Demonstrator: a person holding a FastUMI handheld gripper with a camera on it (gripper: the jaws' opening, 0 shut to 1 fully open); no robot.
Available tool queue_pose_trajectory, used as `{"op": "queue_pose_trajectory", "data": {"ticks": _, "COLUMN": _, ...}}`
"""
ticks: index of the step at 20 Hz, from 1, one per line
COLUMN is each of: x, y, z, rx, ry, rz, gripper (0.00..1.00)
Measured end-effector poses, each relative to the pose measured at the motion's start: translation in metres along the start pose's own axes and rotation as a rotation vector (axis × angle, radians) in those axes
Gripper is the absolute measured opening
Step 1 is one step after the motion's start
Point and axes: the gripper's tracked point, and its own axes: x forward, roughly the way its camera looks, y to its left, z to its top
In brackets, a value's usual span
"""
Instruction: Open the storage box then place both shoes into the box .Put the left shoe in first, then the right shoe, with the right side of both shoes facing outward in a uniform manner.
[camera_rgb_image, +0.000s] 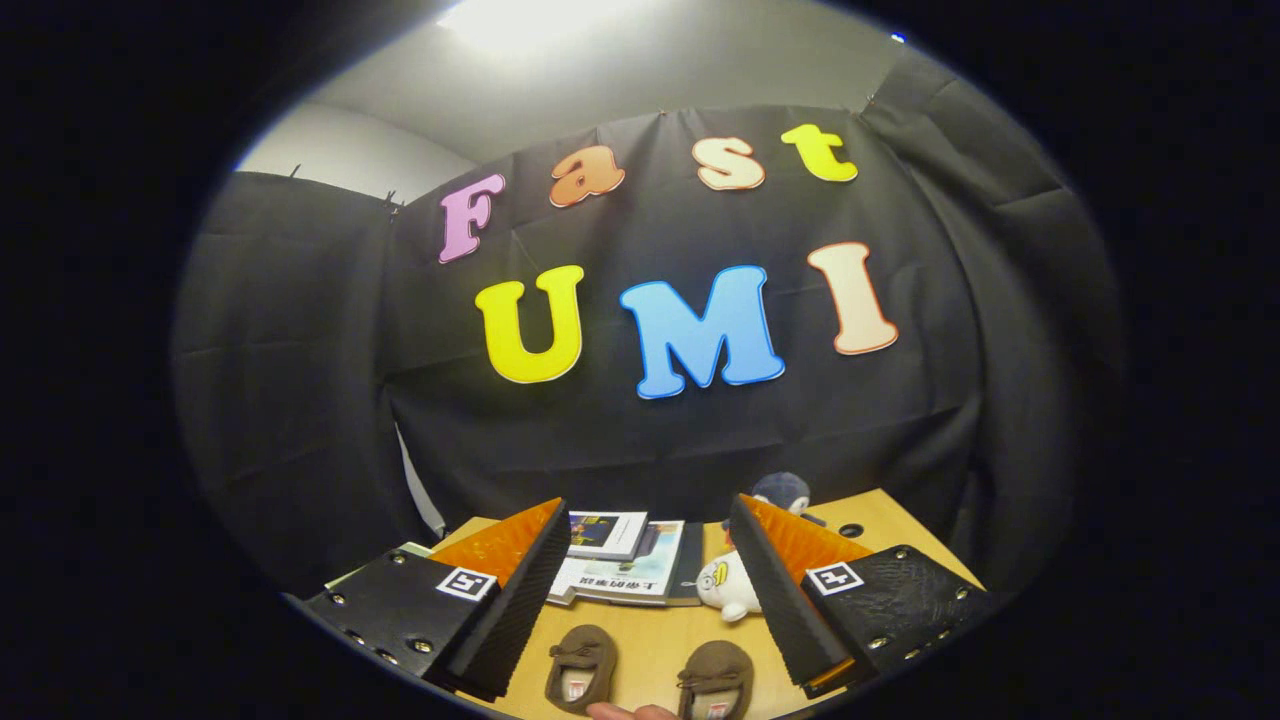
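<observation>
Gripper view: hand-held gripper (650, 590) above the light wooden table (655, 640)
Fingers: spread wide apart, gripping nothing
Shoes: two small brown suede shoes (580, 665) (716, 680) side by side between the fingers, near the table's front edge
Beyond: stacked books (625, 560), white plush duck (728, 587)
Fingertip (630, 711): touching the table's near edge by the shoes

Matt suede-like shoes (580, 668), wooden table (650, 630)

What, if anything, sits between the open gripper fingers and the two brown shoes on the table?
Nothing visible blocks them. The gripper is open, and both brown shoes lie on the bare table between its fingers. A fingertip shows beside the shoes. The books and plush toy lie beyond.
</observation>
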Motion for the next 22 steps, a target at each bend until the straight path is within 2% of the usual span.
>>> {"op": "queue_pose_trajectory", "data": {"ticks": 4, "x": 0.019, "y": 0.035, "z": -0.031, "rx": 0.038, "ry": 0.092, "rz": 0.124, "gripper": 0.97}}
{"op": "queue_pose_trajectory", "data": {"ticks": 8, "x": 0.034, "y": 0.076, "z": -0.066, "rx": 0.138, "ry": 0.199, "rz": 0.266, "gripper": 0.97}}
{"op": "queue_pose_trajectory", "data": {"ticks": 12, "x": 0.043, "y": 0.111, "z": -0.096, "rx": 0.194, "ry": 0.298, "rz": 0.375, "gripper": 0.96}}
{"op": "queue_pose_trajectory", "data": {"ticks": 16, "x": 0.047, "y": 0.144, "z": -0.137, "rx": 0.302, "ry": 0.432, "rz": 0.466, "gripper": 0.96}}
{"op": "queue_pose_trajectory", "data": {"ticks": 22, "x": 0.053, "y": 0.179, "z": -0.203, "rx": 0.476, "ry": 0.623, "rz": 0.557, "gripper": 0.96}}
